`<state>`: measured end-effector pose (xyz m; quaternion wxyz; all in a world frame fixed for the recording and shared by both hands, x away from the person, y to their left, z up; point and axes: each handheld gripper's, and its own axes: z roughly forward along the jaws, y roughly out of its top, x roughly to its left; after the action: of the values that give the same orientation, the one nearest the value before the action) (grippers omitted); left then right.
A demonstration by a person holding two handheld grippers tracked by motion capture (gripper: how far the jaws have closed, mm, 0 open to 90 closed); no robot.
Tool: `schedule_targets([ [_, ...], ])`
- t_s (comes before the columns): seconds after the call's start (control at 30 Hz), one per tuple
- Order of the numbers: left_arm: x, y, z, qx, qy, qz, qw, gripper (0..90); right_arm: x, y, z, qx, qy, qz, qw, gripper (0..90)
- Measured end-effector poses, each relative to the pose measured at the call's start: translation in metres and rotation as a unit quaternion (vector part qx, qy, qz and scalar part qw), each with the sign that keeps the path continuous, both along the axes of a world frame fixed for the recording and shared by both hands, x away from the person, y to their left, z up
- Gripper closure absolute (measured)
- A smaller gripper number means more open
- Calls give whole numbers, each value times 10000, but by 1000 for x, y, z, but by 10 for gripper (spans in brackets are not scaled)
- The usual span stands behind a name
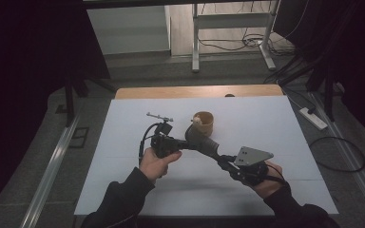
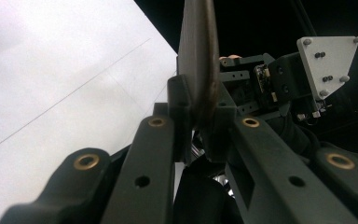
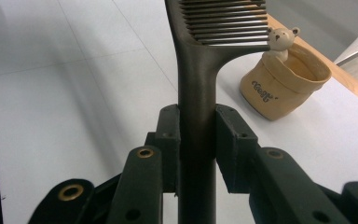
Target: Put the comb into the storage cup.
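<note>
Comb [image 3: 200, 60], stiff, light and probably slick plastic, clamped at its handle by right gripper [image 3: 197, 140] and edge-on by left gripper [image 2: 200, 126] above table [image 1: 123, 156].

Dark long sleeves [image 1: 123, 192] on both forearms. Left black two-jaw gripper [image 1: 183, 144]: matte links, brass-ringed pivot screws [image 2: 157, 122], black cable [image 1: 145, 135] looping at 11 o'clock. Right black two-jaw gripper [image 1: 222, 160]: grey three-cornered plate [image 1: 252, 155] with dark screws on top, same brass pivots [image 3: 145, 152].
</note>
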<state>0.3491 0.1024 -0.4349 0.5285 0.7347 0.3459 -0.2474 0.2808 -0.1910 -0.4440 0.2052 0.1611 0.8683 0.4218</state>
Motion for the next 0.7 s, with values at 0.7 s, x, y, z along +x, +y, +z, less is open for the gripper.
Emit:
schedule_targets([
  [0.7, -2, 2, 6, 131, -257, 71, 9996, 826, 4, 0, -4, 12, 160, -178, 9997, 495],
])
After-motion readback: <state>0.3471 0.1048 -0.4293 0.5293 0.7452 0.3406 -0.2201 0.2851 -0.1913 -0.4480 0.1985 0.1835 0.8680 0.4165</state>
